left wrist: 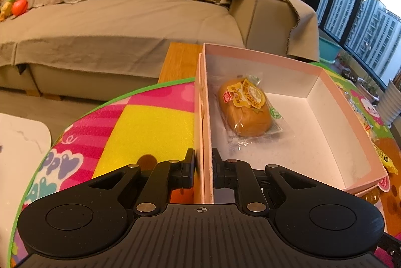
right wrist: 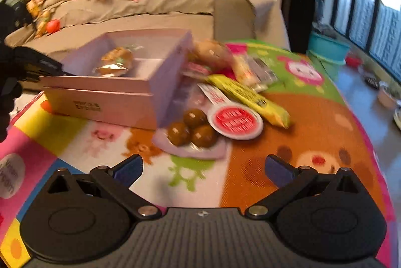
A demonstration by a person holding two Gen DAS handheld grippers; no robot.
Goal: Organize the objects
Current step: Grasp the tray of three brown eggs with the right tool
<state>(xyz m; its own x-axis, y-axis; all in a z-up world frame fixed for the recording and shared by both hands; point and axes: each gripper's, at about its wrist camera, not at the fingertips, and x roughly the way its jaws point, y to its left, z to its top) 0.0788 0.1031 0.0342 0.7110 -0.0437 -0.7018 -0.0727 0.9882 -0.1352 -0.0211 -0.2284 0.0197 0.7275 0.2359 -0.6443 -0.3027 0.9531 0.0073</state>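
**Left hand-held gripper clamps the box wall; right one hangs open over the snacks**

From the left wrist: the left hand-held gripper [left wrist: 203, 167] is clenched on the near side wall of the pink box [left wrist: 351, 112], one finger outside and one inside. The box sits on a colourful mat [left wrist: 140, 122] covering the table. Inside it, ahead of the fingers and slightly to the right, lies a wrapped bun [left wrist: 244, 110], its long axis running from upper left to lower right, away from the gripped wall. A beige sofa [left wrist: 125, 24] stands behind.

From the right wrist, which is blurred: the right hand-held gripper [right wrist: 204, 171] is released, its fingers wide apart with nothing between them. Just ahead of it lies a clear pack of brown balls [right wrist: 191, 131], touching a round red-and-white label [right wrist: 234, 120]. A yellow packet [right wrist: 248, 97] slants from upper left to lower right beyond. The pink box [right wrist: 112, 102] sits left of the pile, the left hand-held gripper [right wrist: 32, 64] at its wall.
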